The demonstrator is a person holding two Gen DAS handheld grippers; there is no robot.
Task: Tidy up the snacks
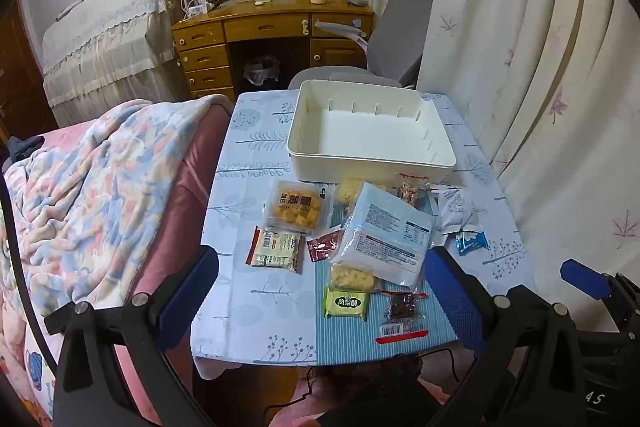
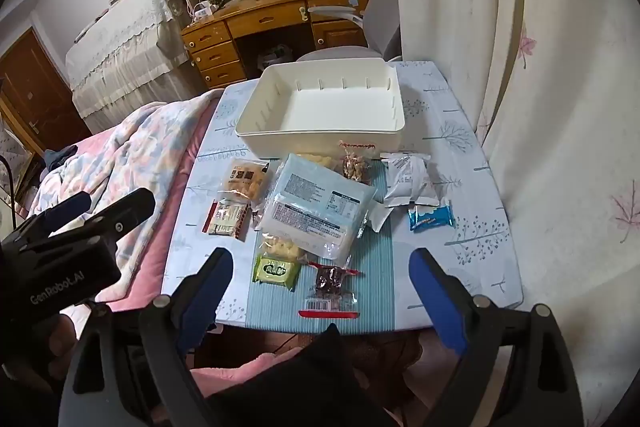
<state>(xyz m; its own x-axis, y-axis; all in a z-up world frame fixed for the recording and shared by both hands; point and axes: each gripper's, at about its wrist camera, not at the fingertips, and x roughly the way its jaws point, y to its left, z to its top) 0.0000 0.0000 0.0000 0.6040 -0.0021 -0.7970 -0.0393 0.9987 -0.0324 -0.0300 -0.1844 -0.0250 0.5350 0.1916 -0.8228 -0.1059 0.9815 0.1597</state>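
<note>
We hold both tools above the near edge of the desk [image 1: 256, 279], which wears a pale blue tree-print cloth, and nothing is packed yet. At nine o'clock of the spread lie the clear packet of yellow cubes [image 1: 295, 207] and, just nearer us, the cream sachet with red ends [image 1: 275, 247]. In the middle the large pale blue plastic bag [image 1: 384, 235] overlaps smaller packs, with the small green wrapped cake [image 1: 347, 303] and the dark snack pouch with a barcode [image 1: 402, 315] at six o'clock. At three o'clock sit the white crumpled pouch [image 2: 408, 181] and the small blue wrapper [image 2: 430, 219]. The empty cream plastic bin [image 1: 370, 131] waits at twelve o'clock. The left gripper [image 1: 320, 283] has its fingers released wide, holding nothing; the right gripper [image 2: 322, 285] likewise. We judge it best to lift the big bag first, pinching its edge.
</note>
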